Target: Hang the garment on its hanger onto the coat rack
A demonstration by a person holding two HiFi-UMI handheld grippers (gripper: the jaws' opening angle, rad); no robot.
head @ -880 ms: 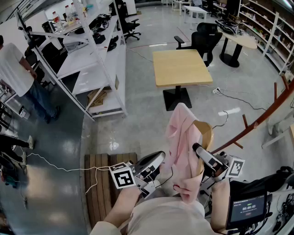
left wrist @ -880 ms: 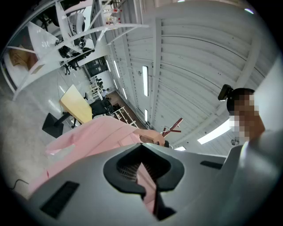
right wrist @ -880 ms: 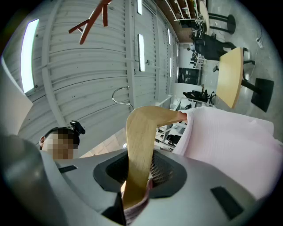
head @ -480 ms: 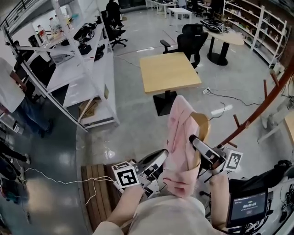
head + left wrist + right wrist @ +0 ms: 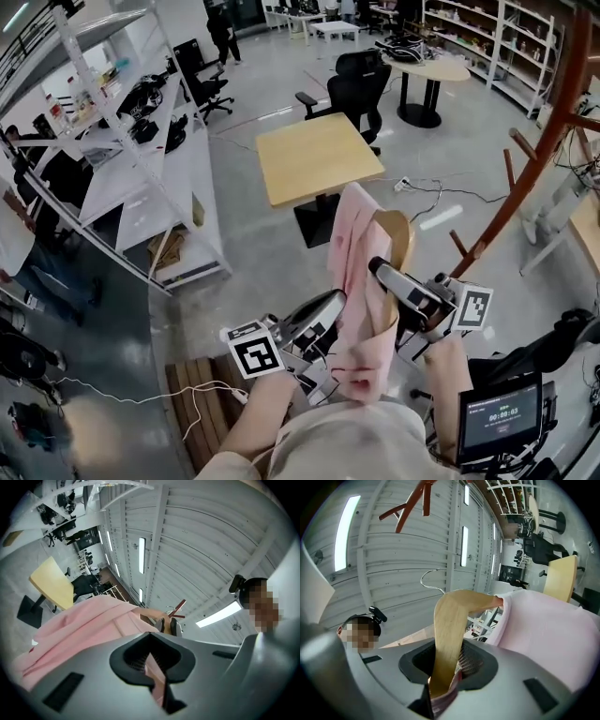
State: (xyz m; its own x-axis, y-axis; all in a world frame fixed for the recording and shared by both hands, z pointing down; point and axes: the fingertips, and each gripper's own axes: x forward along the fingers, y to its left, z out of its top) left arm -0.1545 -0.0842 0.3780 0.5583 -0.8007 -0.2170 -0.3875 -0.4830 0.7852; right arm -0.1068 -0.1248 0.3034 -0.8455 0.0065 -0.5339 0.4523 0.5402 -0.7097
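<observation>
Holding: a pink garment on a wooden hanger is up in front of the person, between the two grippers.
Left gripper: its jaws are closed together on a fold of the pink cloth, which shows pinched in the slot in the left gripper view. The rest of the garment spreads out beyond the jaws.
Right gripper: its jaws are clamped on the lower end of one hanger arm, with a bit of pink cloth caught alongside the wood.
Hanger: it curves up out of the right jaws, and its far arm goes inside the garment. Its wire hook is free in the air and is not on any peg.
Garment position: draped over the hanger, hanging down between the grippers towards the person's chest.
Coat rack: a reddish-brown wooden pole with angled pegs, to the person's right and apart from the hanger. Its pegs show above the hook in the right gripper view.
Surroundings: a square light-wood table stands ahead on the grey floor, with a black office chair behind it and white shelving to the left.
</observation>
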